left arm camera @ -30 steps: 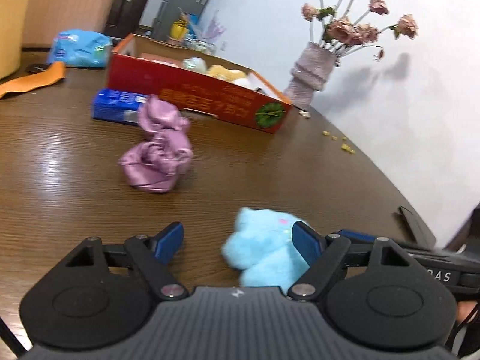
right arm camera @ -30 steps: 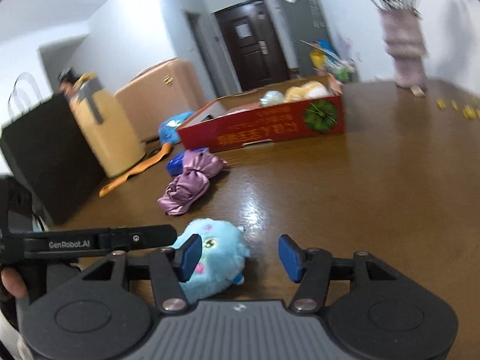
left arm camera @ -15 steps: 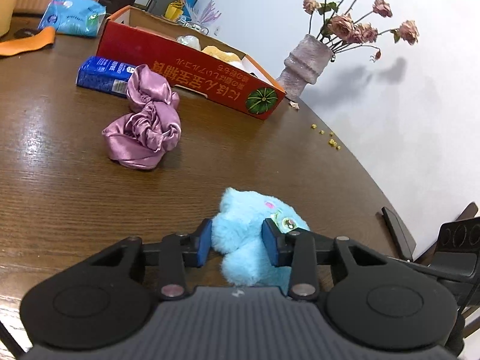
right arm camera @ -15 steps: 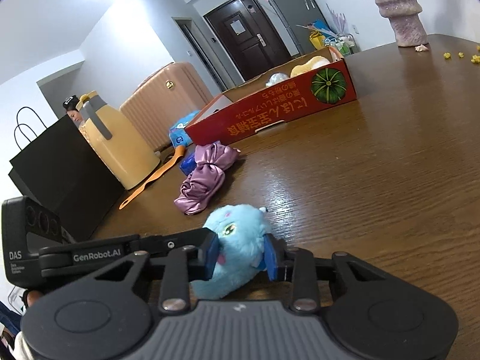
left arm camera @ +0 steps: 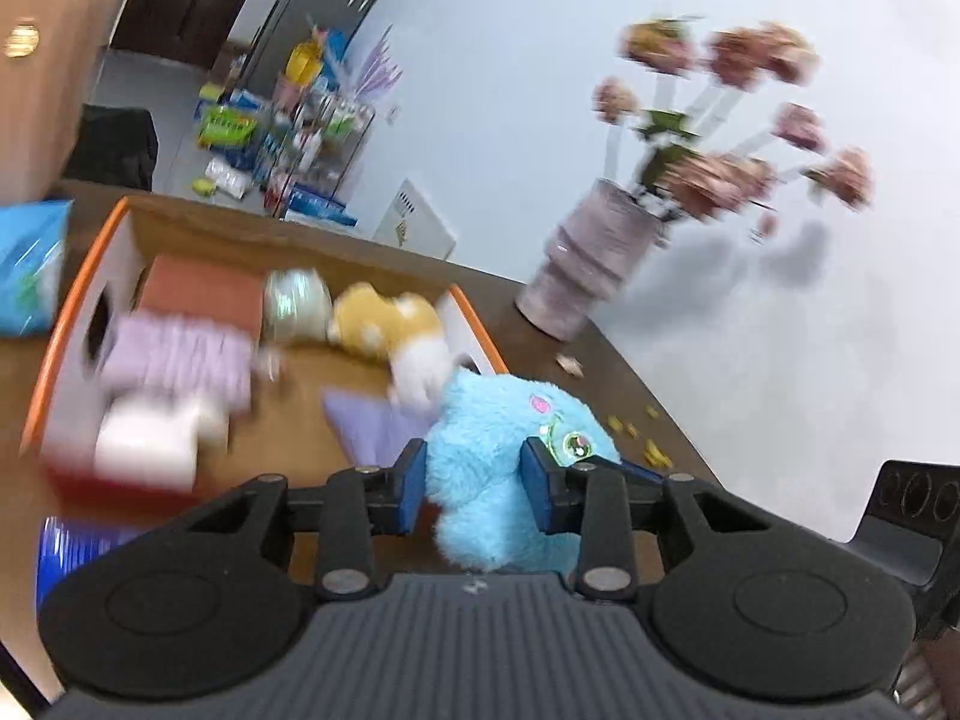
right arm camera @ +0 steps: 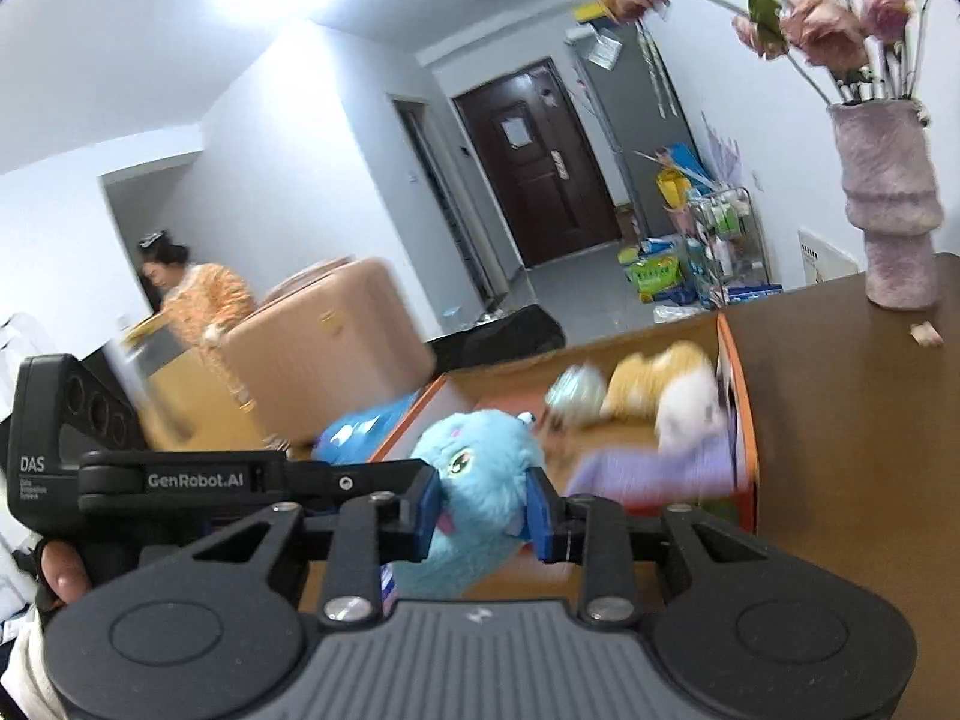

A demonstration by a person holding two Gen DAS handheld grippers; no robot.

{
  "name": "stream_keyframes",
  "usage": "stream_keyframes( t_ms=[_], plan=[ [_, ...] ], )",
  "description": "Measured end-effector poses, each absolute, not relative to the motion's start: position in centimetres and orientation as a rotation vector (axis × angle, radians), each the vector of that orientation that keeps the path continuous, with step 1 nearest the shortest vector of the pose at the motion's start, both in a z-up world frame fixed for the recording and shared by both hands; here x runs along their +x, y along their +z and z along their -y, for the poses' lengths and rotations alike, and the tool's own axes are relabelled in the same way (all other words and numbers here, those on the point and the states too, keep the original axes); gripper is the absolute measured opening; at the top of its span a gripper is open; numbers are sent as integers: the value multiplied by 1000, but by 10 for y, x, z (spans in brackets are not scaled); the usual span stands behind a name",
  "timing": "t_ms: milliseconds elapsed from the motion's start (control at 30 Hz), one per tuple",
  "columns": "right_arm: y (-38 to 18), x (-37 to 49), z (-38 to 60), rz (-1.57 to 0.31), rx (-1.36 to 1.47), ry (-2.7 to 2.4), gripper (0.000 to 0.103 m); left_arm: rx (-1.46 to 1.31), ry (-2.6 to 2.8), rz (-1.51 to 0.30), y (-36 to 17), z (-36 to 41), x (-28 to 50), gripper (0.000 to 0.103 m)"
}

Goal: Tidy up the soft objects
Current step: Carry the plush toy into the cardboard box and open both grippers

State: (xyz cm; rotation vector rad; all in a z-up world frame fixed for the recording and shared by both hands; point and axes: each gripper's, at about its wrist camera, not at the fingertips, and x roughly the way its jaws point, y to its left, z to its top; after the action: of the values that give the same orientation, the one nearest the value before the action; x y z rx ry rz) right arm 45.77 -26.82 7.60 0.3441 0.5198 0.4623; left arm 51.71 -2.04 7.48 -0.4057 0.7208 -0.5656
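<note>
A fluffy blue plush toy is pinched from both sides: my left gripper is shut on it, and my right gripper is shut on it too. The toy is held in the air over the near edge of the open red cardboard box. Inside the box lie a yellow-and-white plush, a pale green ball, a lilac cloth and a flat purple piece. The box also shows in the right wrist view.
A pink vase of flowers stands on the brown table right of the box; it also shows in the right wrist view. A blue packet lies left of the box. Yellow crumbs dot the table. A suitcase and a person are behind.
Both grippers, shut on the blue toy, have lifted it off the table and carried it forward over the box. The pink satin cloth has dropped out of view.
</note>
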Motion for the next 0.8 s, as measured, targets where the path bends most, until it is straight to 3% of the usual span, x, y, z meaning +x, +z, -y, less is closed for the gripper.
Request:
stream_keyframes(
  t_ms=[233,333,433,533,633,733,800],
  plan=[
    [23,632,265,-821,398,382,30,-406,-420,-930,16,32,664,34],
    [-3,657,251,-918,329,300,29,-372,-384,-1053,-11,42,687,29],
    [0,658,237,-920,233,276,27,-309,-345,-1039,-3,47,690,27],
    [4,659,231,-926,200,280,26,-282,-339,-1046,1,46,684,31],
    [17,652,230,-900,156,278,29,-250,-350,-1007,18,42,661,45],
    [39,637,230,-863,114,254,42,-177,-365,-949,47,37,636,50],
    [56,623,234,-851,101,237,44,-152,-339,-933,62,31,622,56]
  ],
)
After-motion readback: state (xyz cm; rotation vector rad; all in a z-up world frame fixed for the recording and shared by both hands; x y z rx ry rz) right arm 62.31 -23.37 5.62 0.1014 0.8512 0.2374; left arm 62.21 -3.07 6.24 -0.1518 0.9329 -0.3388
